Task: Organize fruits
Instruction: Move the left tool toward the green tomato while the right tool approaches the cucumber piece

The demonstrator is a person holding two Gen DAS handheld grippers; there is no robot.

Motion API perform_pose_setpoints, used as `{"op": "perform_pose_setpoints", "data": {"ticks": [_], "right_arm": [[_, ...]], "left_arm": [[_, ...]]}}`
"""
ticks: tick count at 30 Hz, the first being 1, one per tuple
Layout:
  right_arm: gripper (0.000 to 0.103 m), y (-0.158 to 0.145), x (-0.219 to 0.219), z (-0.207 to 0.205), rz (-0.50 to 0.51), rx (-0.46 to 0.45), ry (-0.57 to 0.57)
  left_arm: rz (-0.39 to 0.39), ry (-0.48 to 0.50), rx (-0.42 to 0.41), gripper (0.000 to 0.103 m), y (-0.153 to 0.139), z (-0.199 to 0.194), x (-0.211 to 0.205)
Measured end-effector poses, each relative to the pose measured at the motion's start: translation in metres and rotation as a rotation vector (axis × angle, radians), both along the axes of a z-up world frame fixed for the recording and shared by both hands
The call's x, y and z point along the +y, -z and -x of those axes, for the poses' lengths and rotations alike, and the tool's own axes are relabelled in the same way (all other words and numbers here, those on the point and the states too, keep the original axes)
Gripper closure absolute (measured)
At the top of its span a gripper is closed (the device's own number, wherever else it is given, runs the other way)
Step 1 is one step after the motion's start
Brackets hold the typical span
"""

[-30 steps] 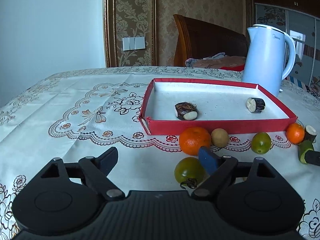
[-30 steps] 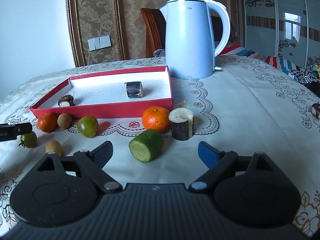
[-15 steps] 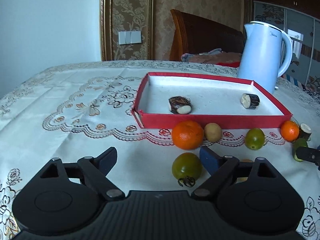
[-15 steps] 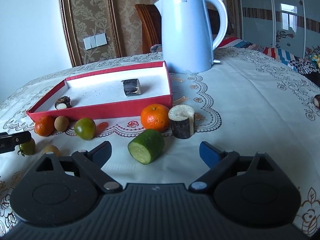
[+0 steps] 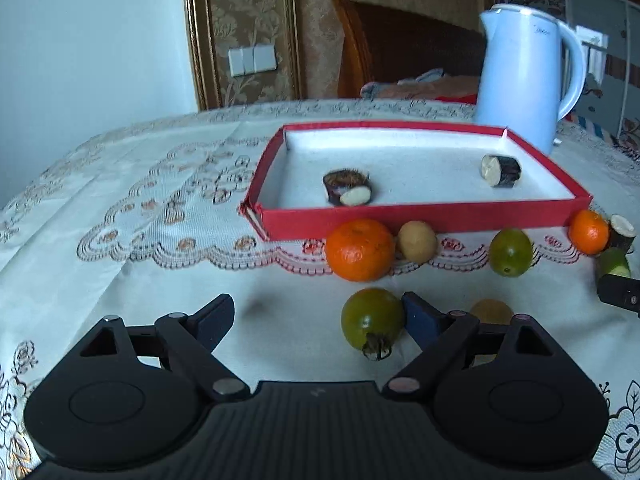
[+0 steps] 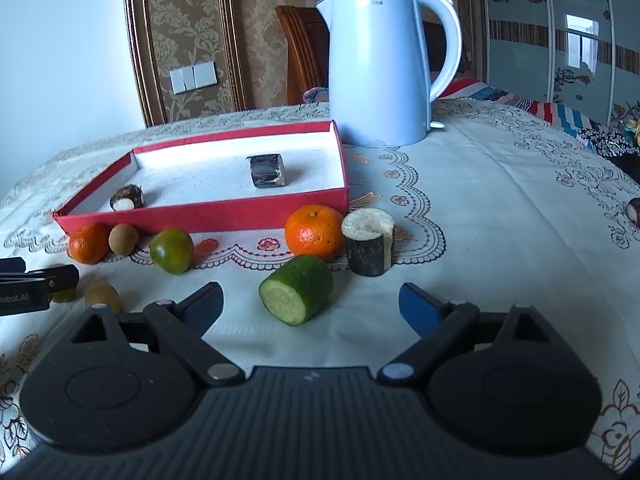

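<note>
So we've got both grippers spread wide, grasping nothing: left gripper (image 5: 318,314) near a green tomato (image 5: 372,322), right gripper (image 6: 310,300) just short of the cucumber chunk (image 6: 297,289). Most fruit sits along the red tray's (image 6: 208,216) near wall.

Loose fruits (image 6: 314,233) lie before the red tray (image 6: 200,213).

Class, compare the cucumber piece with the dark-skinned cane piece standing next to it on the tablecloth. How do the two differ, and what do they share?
The cucumber piece lies tipped on its side, cut face toward the camera; the cane piece stands upright, cut face up. The cucumber piece has green skin and pale green flesh; the cane piece has dark skin and a whitish, rough top. Both are short cut cylinders lying outside the red tray, near an orange.
</note>
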State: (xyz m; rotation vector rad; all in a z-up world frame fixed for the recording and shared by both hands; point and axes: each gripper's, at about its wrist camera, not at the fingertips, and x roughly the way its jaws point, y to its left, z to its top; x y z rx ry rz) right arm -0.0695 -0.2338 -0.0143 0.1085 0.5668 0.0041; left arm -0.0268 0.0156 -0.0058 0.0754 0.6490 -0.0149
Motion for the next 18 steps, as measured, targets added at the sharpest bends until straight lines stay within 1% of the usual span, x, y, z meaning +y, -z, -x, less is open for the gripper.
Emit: {"op": "perform_pose_setpoints", "data": {"ticks": [1, 3, 6, 8, 11, 13, 15, 18], "right_arm": [[0.009, 0.0, 0.002, -0.001, 0.012, 0.008, -0.001], [0.009, 0.0, 0.005, -0.003, 0.031, 0.011, -0.007], [0.011, -0.001, 0.008, -0.008, 0.02, 0.018, -0.024], [0.014, 0.0, 0.012, -0.012, 0.025, 0.038, -0.035], [0.015, -0.001, 0.014, -0.016, 0.021, 0.039, -0.041], [0.018, 0.0, 0.015, -0.019, 0.019, 0.043, -0.034], [0.018, 0.0, 0.015, -0.021, 0.017, 0.047, -0.028], [0.027, 0.001, 0.015, -0.023, 0.017, 0.055, -0.031]], "left_arm": [[-0.008, 0.0, 0.011, 0.013, 0.001, -0.001, -0.001], [0.001, -0.005, 0.009, 0.013, 0.001, -0.001, 0.001], [0.028, -0.017, 0.019, 0.013, 0.001, -0.003, 0.005], [0.029, -0.021, 0.019, 0.013, 0.001, -0.003, 0.006], [0.02, -0.024, 0.016, 0.013, 0.001, -0.004, 0.004], [0.022, -0.026, 0.015, 0.013, 0.001, -0.004, 0.004], [0.027, -0.031, 0.017, 0.013, 0.001, -0.005, 0.004], [0.024, -0.032, 0.014, 0.013, 0.001, -0.006, 0.004]]}}
